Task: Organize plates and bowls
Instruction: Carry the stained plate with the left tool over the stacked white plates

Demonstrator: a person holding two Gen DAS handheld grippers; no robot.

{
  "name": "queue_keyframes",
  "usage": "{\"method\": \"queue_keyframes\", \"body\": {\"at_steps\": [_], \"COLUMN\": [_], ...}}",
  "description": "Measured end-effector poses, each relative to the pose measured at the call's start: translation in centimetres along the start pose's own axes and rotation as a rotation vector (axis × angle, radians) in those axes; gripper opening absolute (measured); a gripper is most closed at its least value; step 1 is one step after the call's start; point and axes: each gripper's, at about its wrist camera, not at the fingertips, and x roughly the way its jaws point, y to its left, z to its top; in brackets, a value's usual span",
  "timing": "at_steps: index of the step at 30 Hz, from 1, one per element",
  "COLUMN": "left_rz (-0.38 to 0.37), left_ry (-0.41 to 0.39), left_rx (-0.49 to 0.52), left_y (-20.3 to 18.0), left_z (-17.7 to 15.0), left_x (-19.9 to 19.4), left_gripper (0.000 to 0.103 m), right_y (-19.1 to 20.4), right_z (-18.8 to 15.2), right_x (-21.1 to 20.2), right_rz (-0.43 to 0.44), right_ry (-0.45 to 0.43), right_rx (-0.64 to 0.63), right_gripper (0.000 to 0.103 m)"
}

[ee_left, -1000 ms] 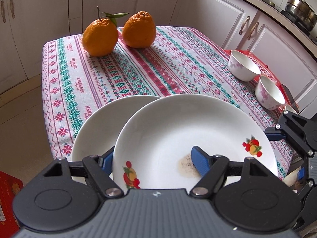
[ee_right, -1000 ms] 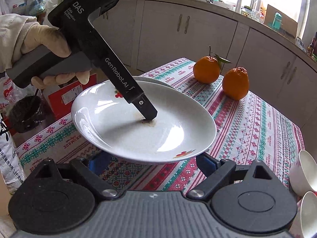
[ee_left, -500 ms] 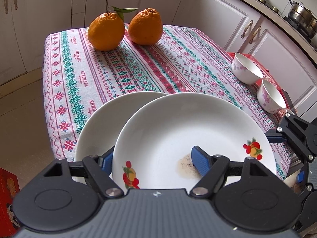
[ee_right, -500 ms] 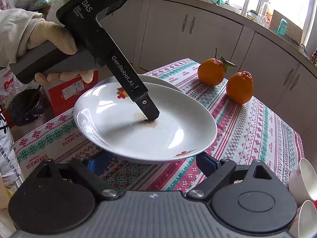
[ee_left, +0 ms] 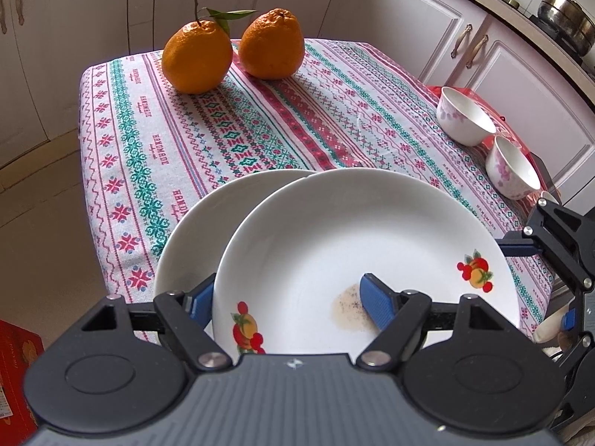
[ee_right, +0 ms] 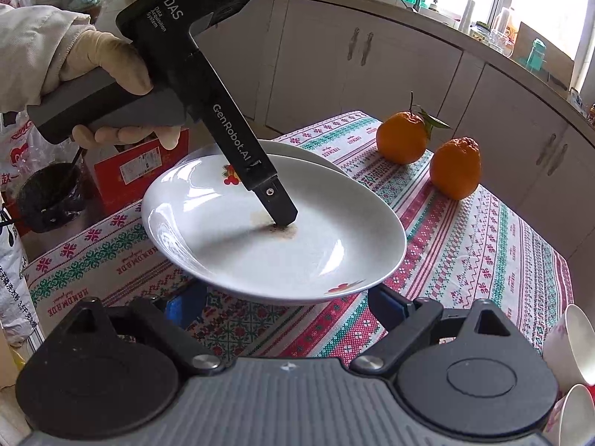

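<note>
My left gripper [ee_left: 286, 297] is shut on the near rim of a white plate with fruit prints [ee_left: 353, 245]; one finger lies on the plate's inside by a brown stain, the other under it. The held plate [ee_right: 275, 238] hangs tilted above the table, partly over a second white plate [ee_left: 208, 230] lying on the tablecloth. My right gripper [ee_right: 286, 304] is open and empty, its fingers just below the held plate's near edge. Two white bowls with pink flowers [ee_left: 465, 119] [ee_left: 511, 173] stand at the table's right edge.
Two oranges [ee_left: 197, 59] [ee_left: 271, 46] sit at the far end of the patterned tablecloth [ee_left: 260, 122]. White cabinets surround the table. A red box [ee_right: 137, 171] and a black bucket [ee_right: 48, 200] stand on the floor beside it.
The left gripper has carried the held plate a little further over the table, higher above the lower plate. The right gripper stays open beneath its rim.
</note>
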Motion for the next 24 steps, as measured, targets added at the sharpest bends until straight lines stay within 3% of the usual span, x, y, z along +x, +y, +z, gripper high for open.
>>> {"method": "queue_keyframes", "body": {"at_steps": [24], "left_rz": [0.017], "left_ry": [0.015], "left_rx": [0.027], "left_y": [0.68], "left_z": [0.42], "left_x": [-0.91], "left_gripper": [0.079], "right_y": [-0.03], "right_z": [0.14], "right_x": [0.44], "right_rz": [0.017], "right_ry": [-0.007], "right_rx": [-0.008], "right_gripper": [0.096]}}
